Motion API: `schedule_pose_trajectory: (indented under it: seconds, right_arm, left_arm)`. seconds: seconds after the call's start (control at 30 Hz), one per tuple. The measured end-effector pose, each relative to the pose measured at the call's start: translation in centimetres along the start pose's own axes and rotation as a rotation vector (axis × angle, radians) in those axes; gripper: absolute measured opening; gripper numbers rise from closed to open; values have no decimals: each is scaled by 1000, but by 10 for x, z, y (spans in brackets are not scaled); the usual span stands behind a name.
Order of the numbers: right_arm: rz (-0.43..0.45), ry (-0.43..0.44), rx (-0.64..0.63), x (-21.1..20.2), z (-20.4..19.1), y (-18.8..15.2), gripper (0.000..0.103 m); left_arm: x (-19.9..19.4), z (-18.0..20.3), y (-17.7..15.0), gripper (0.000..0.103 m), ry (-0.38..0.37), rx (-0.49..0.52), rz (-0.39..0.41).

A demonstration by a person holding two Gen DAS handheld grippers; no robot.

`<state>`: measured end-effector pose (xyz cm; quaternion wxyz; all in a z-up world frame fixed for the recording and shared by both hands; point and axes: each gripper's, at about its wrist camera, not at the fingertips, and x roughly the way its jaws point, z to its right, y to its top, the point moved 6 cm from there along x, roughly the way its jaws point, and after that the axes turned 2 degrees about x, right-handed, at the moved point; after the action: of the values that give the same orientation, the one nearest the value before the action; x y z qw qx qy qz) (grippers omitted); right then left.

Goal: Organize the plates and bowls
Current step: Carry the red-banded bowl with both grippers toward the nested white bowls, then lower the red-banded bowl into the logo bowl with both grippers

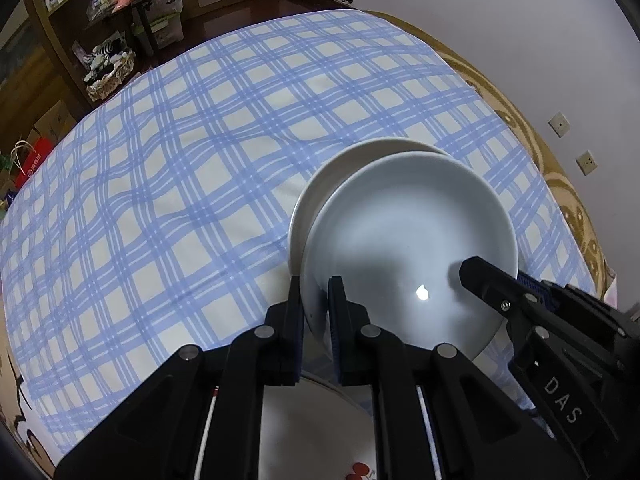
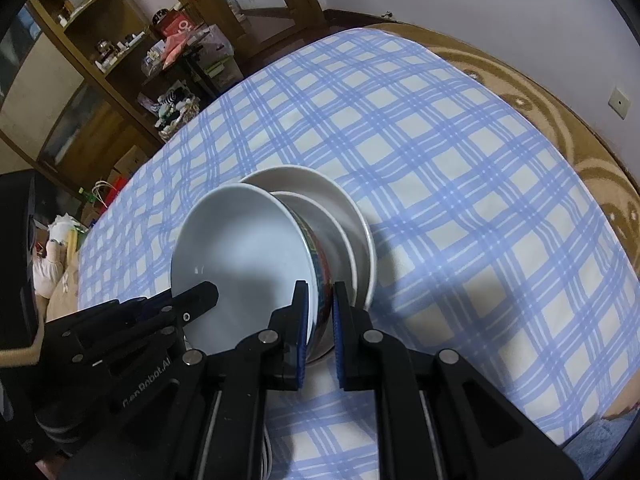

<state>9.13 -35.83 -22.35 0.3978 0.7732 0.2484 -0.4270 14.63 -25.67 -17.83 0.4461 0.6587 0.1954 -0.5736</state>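
Note:
Both grippers hold one white bowl (image 1: 408, 232), tilted above the checked cloth. My left gripper (image 1: 316, 292) is shut on its left rim, one pad inside and one outside. My right gripper (image 2: 320, 292) is shut on the opposite rim, where the bowl's (image 2: 240, 248) red and blue patterned outer wall shows. Each gripper also appears in the other's view: the right gripper (image 1: 496, 280) at the bowl's right edge, the left gripper (image 2: 188, 300) at its left. Behind the bowl lies a white plate (image 1: 320, 184), seen in the right wrist view as a large plate (image 2: 320, 180) with a smaller dish (image 2: 328, 220) in it.
The blue and white checked cloth (image 1: 180, 180) covers a table with a brown patterned border (image 1: 560, 184) by the wall. A white plate with a red cherry print (image 1: 320, 440) lies under my left gripper. Wooden shelves with clutter (image 2: 120, 60) stand beyond the far edge.

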Motion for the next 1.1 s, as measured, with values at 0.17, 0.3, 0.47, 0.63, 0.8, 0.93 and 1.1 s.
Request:
schedule_pose_trajectory:
  seconds: [0.17,0.3,0.47,0.63,0.8,0.93,1.1]
  right_arm:
    - [-2,-12,-2,4,1,1,13]
    - [5,-11,-7,3,0,2,14]
    - [6,-14,-10,4,0,2,14]
    - [6,-12,-6,3,-1,2,14]
    - [4,-13,-9,4,-1,2,14]
    - [2,-9,-3,3,-1,3,15]
    - [-12,-9,-1,3,1,3,15]
  left_arm:
    - [1,-2,0,11,6,3,0]
    - [2,-1,0,11,11,10,2]
    - [1,0,-2,11,29,30,3]
    - [-2,0,-3,12,44,51,7]
    - [-8,-2,-2,12,64,60,16]
    - [-14,-8,0,12,85,65,30]
    - [-19,-17,0,12,87,47,31]
